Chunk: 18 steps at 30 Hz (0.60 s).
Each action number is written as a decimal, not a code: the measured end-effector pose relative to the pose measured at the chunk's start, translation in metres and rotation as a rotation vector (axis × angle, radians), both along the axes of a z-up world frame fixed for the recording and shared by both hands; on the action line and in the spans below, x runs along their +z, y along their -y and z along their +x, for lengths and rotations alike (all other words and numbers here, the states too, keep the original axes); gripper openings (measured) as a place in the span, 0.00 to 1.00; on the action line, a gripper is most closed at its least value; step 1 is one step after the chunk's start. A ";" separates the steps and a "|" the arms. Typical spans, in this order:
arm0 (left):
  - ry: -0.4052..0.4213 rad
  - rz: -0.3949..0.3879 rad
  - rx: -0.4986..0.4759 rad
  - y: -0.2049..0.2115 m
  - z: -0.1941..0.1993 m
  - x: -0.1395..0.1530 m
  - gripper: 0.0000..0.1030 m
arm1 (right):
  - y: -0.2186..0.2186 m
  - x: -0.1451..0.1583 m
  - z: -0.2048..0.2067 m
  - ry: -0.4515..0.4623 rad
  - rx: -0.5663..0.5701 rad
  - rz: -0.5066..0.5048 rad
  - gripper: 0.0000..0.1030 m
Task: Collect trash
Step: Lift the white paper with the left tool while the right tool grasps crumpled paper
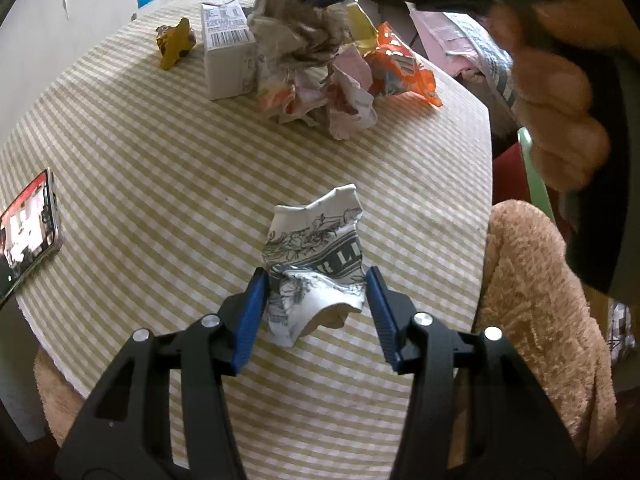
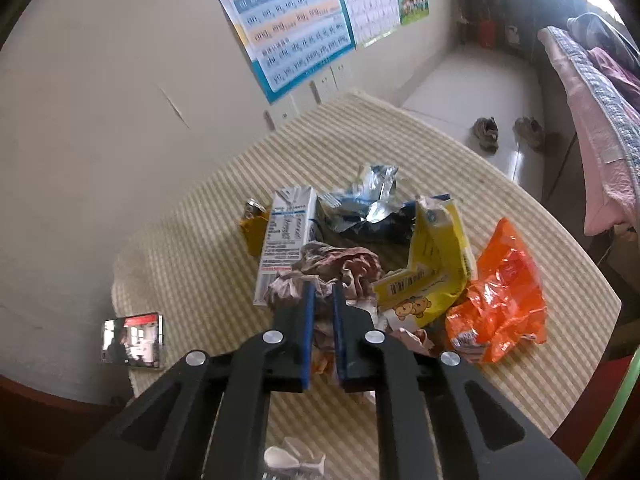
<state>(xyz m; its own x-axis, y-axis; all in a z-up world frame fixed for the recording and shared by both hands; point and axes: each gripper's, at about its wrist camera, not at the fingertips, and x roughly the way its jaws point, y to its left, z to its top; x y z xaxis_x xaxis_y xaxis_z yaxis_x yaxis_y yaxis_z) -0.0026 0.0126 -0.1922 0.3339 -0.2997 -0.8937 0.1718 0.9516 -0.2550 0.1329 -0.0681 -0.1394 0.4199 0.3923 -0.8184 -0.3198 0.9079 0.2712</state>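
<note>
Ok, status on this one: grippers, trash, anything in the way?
Left gripper shut on crushed cup. Right gripper shut on brown paper wad in the trash pile. Carton and yellow bag crowd the wad.

Each fisheye view looks steeply down along its own gripper's black fingers onto the round table with the yellow-checked cloth (image 1: 160,184). Both close views share the white milk carton (image 1: 228,52) (image 2: 285,236) and the crinkled orange plastic wrapper (image 1: 400,66) (image 2: 500,296).
</note>
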 end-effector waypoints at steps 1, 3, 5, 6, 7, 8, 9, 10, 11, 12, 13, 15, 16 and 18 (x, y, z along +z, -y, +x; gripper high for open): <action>0.002 -0.008 0.002 -0.001 0.000 0.000 0.47 | 0.004 0.002 -0.003 0.004 -0.002 0.009 0.08; 0.006 -0.021 0.011 -0.003 0.000 0.002 0.53 | 0.010 0.004 -0.009 0.003 -0.008 0.027 0.08; 0.002 -0.035 0.017 -0.005 0.001 0.002 0.54 | 0.018 0.006 -0.017 -0.005 -0.016 0.048 0.08; -0.002 -0.038 0.019 -0.006 0.002 0.002 0.54 | 0.024 0.006 -0.020 -0.010 -0.022 0.061 0.08; -0.005 -0.038 0.018 -0.006 0.002 0.001 0.54 | 0.030 0.007 -0.024 -0.013 -0.028 0.073 0.08; -0.009 -0.036 0.016 -0.006 0.002 0.000 0.54 | 0.035 0.008 -0.028 -0.012 -0.035 0.084 0.08; -0.016 -0.034 0.014 -0.005 0.002 -0.001 0.54 | 0.040 0.009 -0.032 -0.010 -0.041 0.089 0.07; -0.023 -0.032 0.011 -0.004 0.003 -0.003 0.54 | 0.044 0.011 -0.035 -0.007 -0.048 0.093 0.07; -0.029 -0.029 0.009 -0.002 0.002 -0.004 0.54 | 0.051 0.012 -0.040 -0.003 -0.058 0.100 0.07; -0.030 -0.025 0.006 -0.001 0.001 -0.004 0.54 | 0.054 0.014 -0.043 -0.001 -0.064 0.105 0.05; -0.029 -0.023 0.002 0.001 0.001 -0.004 0.54 | 0.059 0.016 -0.048 0.003 -0.069 0.109 0.02; -0.030 -0.019 -0.010 0.004 0.000 -0.005 0.53 | 0.064 0.018 -0.055 0.011 -0.074 0.112 0.02; -0.031 -0.015 -0.013 0.008 0.001 -0.007 0.52 | 0.066 0.018 -0.057 0.011 -0.074 0.111 0.02; -0.041 -0.014 -0.020 0.011 0.001 -0.009 0.43 | 0.069 0.014 -0.064 0.006 -0.070 0.102 0.02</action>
<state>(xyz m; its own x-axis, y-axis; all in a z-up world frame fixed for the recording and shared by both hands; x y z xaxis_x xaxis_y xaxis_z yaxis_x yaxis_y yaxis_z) -0.0014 0.0015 -0.2012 0.2905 -0.3189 -0.9022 0.1798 0.9442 -0.2758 0.0691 -0.1368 -0.1251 0.4537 0.4433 -0.7731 -0.2582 0.8957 0.3621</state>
